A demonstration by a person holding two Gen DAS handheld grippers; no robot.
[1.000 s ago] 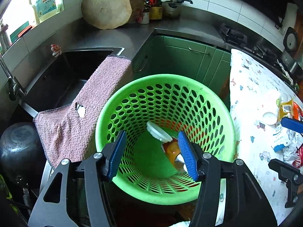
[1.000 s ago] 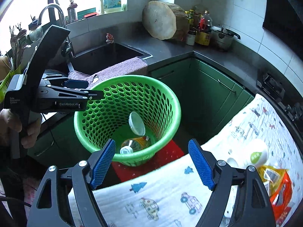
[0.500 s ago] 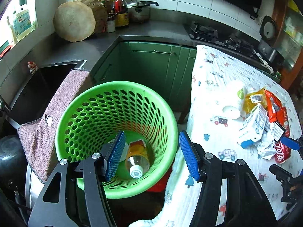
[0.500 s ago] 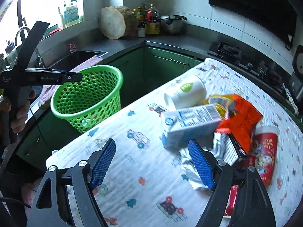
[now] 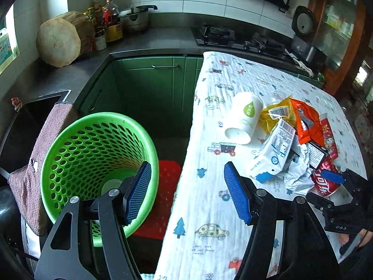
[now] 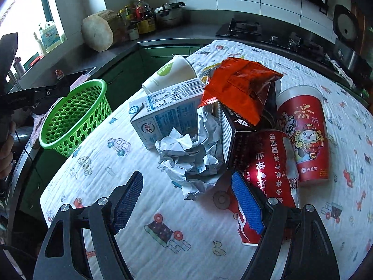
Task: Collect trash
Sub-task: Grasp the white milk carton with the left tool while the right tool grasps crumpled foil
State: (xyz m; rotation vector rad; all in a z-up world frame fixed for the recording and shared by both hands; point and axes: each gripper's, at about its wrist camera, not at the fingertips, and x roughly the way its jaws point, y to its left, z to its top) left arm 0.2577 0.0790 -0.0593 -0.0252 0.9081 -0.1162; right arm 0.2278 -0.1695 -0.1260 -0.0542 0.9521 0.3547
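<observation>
A green perforated basket [image 5: 70, 144] stands off the table's left edge; it also shows in the right wrist view [image 6: 74, 116]. A trash pile lies on the printed tablecloth [image 6: 144, 210]: a white paper cup [image 6: 172, 74], a milk carton [image 6: 167, 114], crumpled paper [image 6: 191, 158], an orange snack bag [image 6: 240, 88], a black box [image 6: 233, 128], a red can [image 6: 270, 175] and a red cup [image 6: 305, 133]. My left gripper [image 5: 187, 194] is open and empty between basket and table edge. My right gripper [image 6: 186, 200] is open and empty just before the crumpled paper and can.
A pink towel [image 5: 30, 170] hangs over the sink edge beside the basket. A red mat [image 5: 160, 198] lies on the floor by the green cabinets [image 5: 149, 86]. The counter holds a wooden block [image 5: 60, 39], bottles and a pot. A stove [image 5: 216, 36] is behind the table.
Both grippers swung right, away from the basket toward the table. The right gripper has come close to the trash pile. Both stay open and empty.
</observation>
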